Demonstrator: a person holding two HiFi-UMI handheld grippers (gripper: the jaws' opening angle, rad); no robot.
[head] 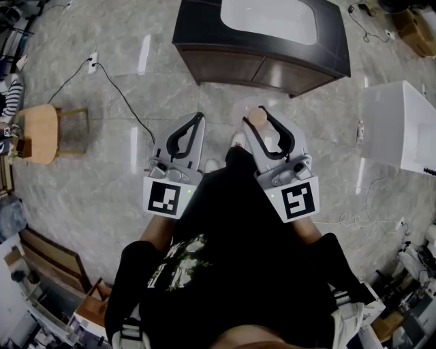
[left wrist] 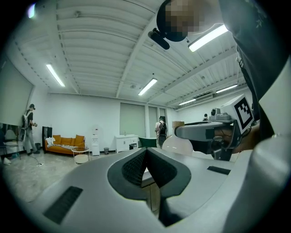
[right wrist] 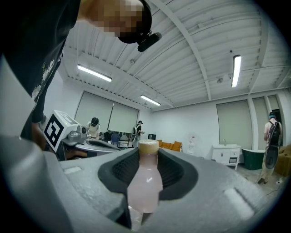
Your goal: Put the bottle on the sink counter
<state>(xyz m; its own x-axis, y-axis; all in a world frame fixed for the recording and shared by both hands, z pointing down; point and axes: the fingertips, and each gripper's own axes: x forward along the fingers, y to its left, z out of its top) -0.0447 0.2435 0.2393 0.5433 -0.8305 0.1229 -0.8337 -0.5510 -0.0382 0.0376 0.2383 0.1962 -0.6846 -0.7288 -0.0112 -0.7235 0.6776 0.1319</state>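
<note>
A pale pink bottle with a tan cap stands between the jaws of my right gripper, which is shut on its body. In the head view the cap shows at the tips of that right gripper. My left gripper is beside it, shut and holding nothing; its tips meet in its own view. The sink counter, a dark cabinet with a white basin, stands on the floor ahead of both grippers. Both grippers are held up in front of the person's body, short of the counter.
A wooden stool stands far left, and a cable runs from a power strip across the tiled floor. A white box is at the right. An orange sofa and several people are farther off in the room.
</note>
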